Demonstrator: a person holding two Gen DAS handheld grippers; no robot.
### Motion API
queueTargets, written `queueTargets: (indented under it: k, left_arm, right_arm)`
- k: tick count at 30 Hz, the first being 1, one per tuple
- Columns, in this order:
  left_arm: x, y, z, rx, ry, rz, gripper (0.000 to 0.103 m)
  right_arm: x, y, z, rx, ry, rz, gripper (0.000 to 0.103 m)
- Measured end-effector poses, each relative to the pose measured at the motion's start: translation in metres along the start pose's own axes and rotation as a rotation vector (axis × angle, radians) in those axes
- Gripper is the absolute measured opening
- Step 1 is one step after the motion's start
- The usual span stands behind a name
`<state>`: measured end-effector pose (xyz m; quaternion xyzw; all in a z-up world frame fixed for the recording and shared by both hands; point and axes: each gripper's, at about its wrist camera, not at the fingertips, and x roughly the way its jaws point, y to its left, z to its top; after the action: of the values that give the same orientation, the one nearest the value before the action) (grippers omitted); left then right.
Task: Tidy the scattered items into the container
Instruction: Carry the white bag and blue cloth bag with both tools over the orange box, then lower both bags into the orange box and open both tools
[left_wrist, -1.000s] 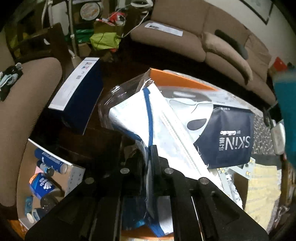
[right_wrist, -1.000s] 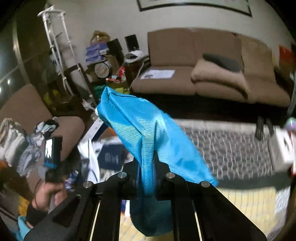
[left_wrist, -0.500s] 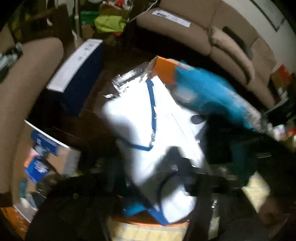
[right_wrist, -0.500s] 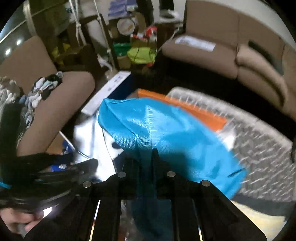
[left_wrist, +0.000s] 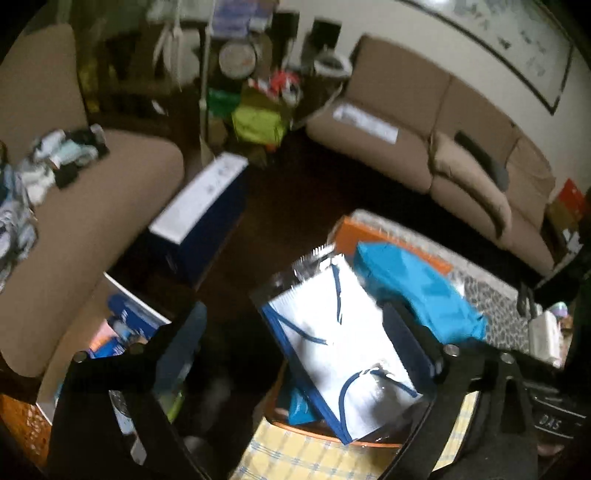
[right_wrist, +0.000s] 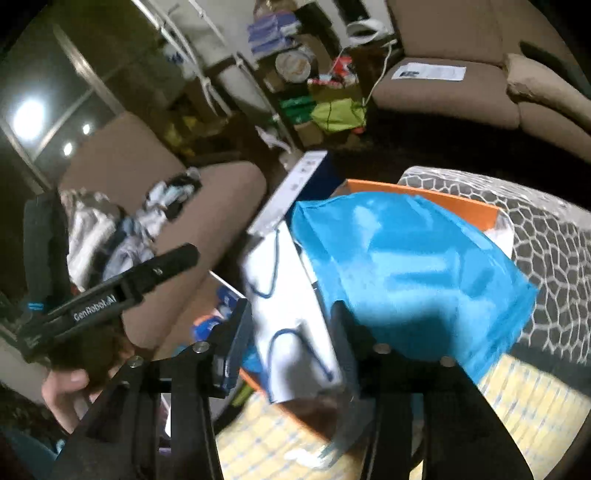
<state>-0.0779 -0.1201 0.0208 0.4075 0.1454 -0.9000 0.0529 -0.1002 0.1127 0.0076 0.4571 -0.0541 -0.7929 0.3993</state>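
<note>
An orange container (left_wrist: 369, 227) holds a white mask pack with blue trim (left_wrist: 332, 332). A bright blue cloth (left_wrist: 413, 288) lies across its far right side. My left gripper (left_wrist: 295, 343) hangs above the pack with its jaws opening wide. The pack lies below them, untouched. In the right wrist view my right gripper (right_wrist: 291, 343) has its jaws opening just short of the blue cloth (right_wrist: 406, 266), which is draped on the orange container (right_wrist: 424, 199) and is not pinched. The white pack (right_wrist: 291, 306) shows behind the gap. A hand (right_wrist: 62, 391) holds the left gripper (right_wrist: 147, 273).
A navy and white box (left_wrist: 199, 206) and an open carton of blue items (left_wrist: 122, 328) sit on the dark floor at the left, beside a brown armchair (left_wrist: 92, 206). A brown sofa (left_wrist: 424, 122) stands behind. A patterned rug (left_wrist: 495, 306) and yellow checked cloth (left_wrist: 295, 458) lie near the container.
My left gripper let go of the white pack and rose away from it. My right gripper carried the blue cloth down onto the container and opened off it.
</note>
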Motion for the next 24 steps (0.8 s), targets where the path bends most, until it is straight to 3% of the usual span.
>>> queueTargets:
  k: [3, 7, 9, 11, 13, 19, 24]
  left_arm:
    - [-0.021, -0.004, -0.005, 0.023, -0.026, -0.013, 0.102]
    - [-0.027, -0.022, -0.019, 0.114, 0.001, -0.023, 0.102]
    - [-0.034, -0.040, -0.027, 0.153, 0.029, -0.053, 0.102]
    - [-0.042, -0.053, -0.036, 0.193, 0.050, -0.098, 0.102]
    - [-0.054, -0.066, -0.048, 0.230, 0.045, -0.114, 0.102]
    - [-0.069, -0.083, -0.062, 0.277, 0.056, -0.077, 0.102]
    - [-0.070, -0.083, -0.062, 0.269, 0.077, -0.071, 0.102]
  right_arm:
    - [-0.024, 0.005, -0.015, 0.032, -0.043, -0.095, 0.048]
    - [-0.039, 0.012, -0.041, 0.088, -0.046, -0.337, 0.071]
    - [-0.049, 0.021, -0.059, 0.094, -0.052, -0.423, 0.072]
    - [-0.060, 0.026, -0.071, 0.101, -0.066, -0.468, 0.084]
    - [-0.074, 0.035, -0.081, 0.094, -0.106, -0.535, 0.087]
    - [-0.105, 0.047, -0.089, 0.116, -0.165, -0.659, 0.089]
    - [-0.111, 0.052, -0.084, 0.070, -0.154, -0.692, 0.089]
